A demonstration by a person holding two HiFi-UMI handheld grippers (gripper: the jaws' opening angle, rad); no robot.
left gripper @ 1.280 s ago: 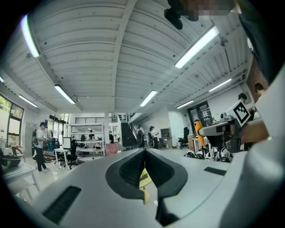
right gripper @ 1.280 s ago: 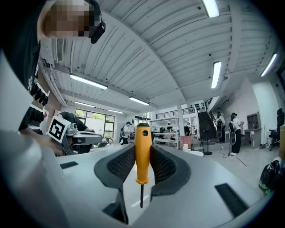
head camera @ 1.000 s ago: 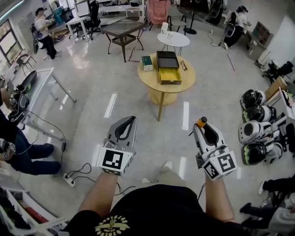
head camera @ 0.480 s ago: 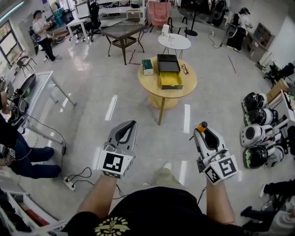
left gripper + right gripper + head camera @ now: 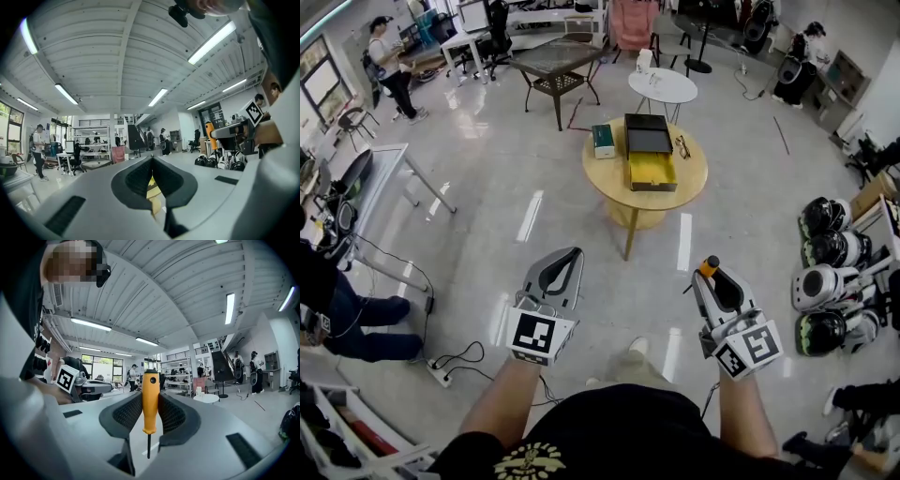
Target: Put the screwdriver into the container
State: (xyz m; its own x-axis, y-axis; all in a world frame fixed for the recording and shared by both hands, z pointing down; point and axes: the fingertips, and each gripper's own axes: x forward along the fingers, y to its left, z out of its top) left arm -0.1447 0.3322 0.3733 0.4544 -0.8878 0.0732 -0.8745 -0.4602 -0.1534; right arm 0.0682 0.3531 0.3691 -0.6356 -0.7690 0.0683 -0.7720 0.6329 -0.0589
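Observation:
An orange-handled screwdriver [image 5: 150, 397] stands upright between the jaws of my right gripper [image 5: 150, 404], which is shut on its handle, with the thin shaft pointing down. In the head view the handle's end [image 5: 709, 266] sticks out past the right gripper [image 5: 712, 278] at lower right. My left gripper [image 5: 570, 259] is shut on nothing, and its pads [image 5: 140, 176] meet. The container, a black box with a yellow tray [image 5: 652, 172], lies on the round wooden table [image 5: 692, 183] well ahead of both grippers.
On the table are a green box [image 5: 603, 141] and a pair of glasses [image 5: 682, 146]. A small white table [image 5: 664, 84] and a dark table [image 5: 555, 58] stand beyond. Helmets [image 5: 825, 253] line the right, a glass desk [image 5: 389, 173] and a power strip [image 5: 441, 372] the left.
The round table with the container has come slightly nearer and sits lower in the head view. Both grippers keep their hold and pose, and the right one has dropped a little.

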